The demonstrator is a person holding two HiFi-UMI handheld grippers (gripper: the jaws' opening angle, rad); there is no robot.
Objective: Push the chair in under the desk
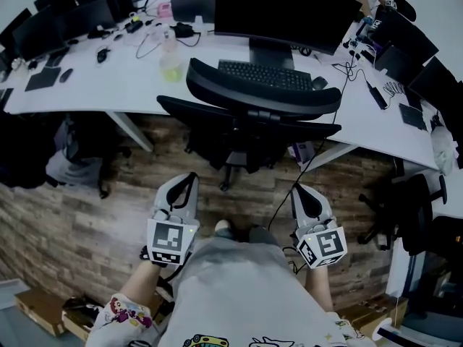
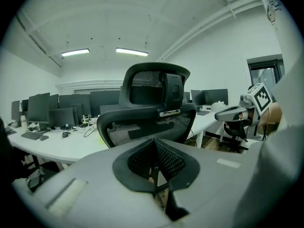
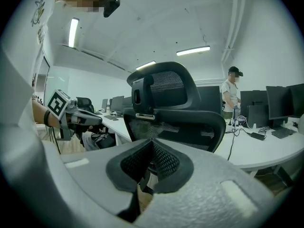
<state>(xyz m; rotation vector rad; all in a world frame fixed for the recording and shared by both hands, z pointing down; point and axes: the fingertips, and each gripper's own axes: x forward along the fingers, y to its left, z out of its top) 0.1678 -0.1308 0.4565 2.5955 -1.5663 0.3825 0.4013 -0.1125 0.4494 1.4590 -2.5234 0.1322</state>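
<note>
A black mesh office chair (image 1: 253,110) stands with its back and headrest at the edge of the white desk (image 1: 108,89), its base on the wood floor below. My left gripper (image 1: 189,179) and right gripper (image 1: 300,191) hover side by side short of the chair, apart from it, both pointing at it. Each is shut with nothing between its pads. In the left gripper view the chair's back (image 2: 147,115) fills the middle beyond the shut left gripper (image 2: 154,142). The right gripper view shows the chair (image 3: 178,110) past the shut right gripper (image 3: 152,142).
Monitors, a keyboard (image 1: 264,74), cables and a yellowish bottle (image 1: 171,60) sit on the desk. A second dark chair (image 1: 405,208) stands at the right and dark bags (image 1: 79,154) sit under the desk at the left. A person (image 3: 231,96) stands far off.
</note>
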